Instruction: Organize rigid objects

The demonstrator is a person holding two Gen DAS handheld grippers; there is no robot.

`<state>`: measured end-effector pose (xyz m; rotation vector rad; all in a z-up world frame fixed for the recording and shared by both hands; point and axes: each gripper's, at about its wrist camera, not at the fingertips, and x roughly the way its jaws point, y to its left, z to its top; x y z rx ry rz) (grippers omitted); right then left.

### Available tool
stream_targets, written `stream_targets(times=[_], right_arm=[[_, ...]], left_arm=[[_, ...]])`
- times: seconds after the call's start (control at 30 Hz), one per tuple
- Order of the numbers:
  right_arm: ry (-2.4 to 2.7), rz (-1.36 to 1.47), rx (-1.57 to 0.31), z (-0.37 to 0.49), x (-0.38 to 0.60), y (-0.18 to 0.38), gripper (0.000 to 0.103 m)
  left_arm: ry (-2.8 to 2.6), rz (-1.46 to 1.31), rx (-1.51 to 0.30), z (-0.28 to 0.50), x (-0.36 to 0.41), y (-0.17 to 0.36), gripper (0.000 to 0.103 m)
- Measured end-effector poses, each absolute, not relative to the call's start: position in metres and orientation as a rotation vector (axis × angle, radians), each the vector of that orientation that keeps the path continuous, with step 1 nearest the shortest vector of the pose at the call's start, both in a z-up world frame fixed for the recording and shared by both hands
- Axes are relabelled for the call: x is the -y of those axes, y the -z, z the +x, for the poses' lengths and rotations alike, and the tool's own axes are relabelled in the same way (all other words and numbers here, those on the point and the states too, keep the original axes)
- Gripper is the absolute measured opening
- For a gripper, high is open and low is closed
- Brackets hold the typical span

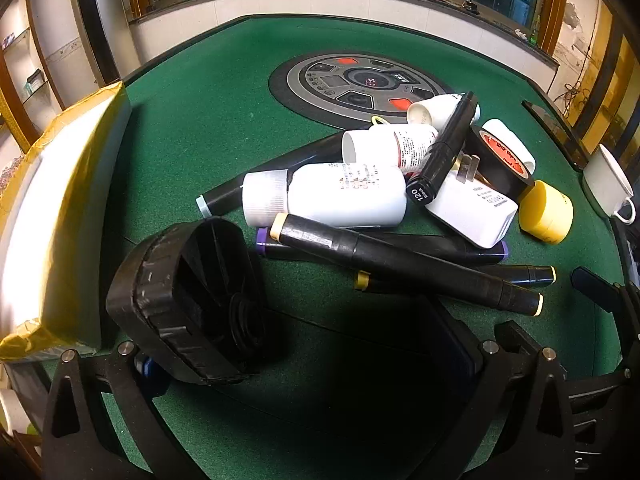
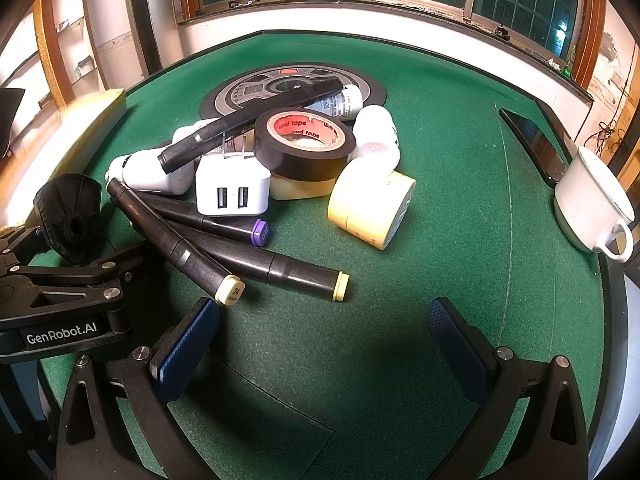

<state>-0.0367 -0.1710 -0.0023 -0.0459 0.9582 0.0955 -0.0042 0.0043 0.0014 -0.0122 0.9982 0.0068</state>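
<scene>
A heap of rigid objects lies mid-table: several black markers (image 1: 400, 264), white bottles (image 1: 344, 196), a black tape roll (image 2: 304, 144), a white USB charger (image 2: 232, 192) and a yellow round jar (image 2: 368, 208). A black ribbed plastic disc (image 1: 188, 300) stands on edge against the left finger of my left gripper (image 1: 300, 344). That gripper is open, with a wide gap between the disc and its right pad (image 1: 456, 344). My right gripper (image 2: 320, 340) is open over bare felt just short of the marker tips, with nothing between its blue pads (image 2: 188, 344).
A box wrapped in yellow tape (image 1: 60, 216) lies along the left table edge. A white cup (image 2: 592, 200) stands at the right rim, with a dark phone (image 2: 536, 140) behind it. A round control panel (image 1: 320, 80) is set in the green felt behind the heap.
</scene>
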Motion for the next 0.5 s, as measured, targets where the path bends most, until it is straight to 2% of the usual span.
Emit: stream_targets(times=[0.5], right_arm=[[-0.096, -0.046, -0.959, -0.0366, 0.1712, 0.0022, 0.102]], left_arm=[[-0.007, -0.011, -0.999, -0.0014, -0.0018, -0.0019, 0.103]])
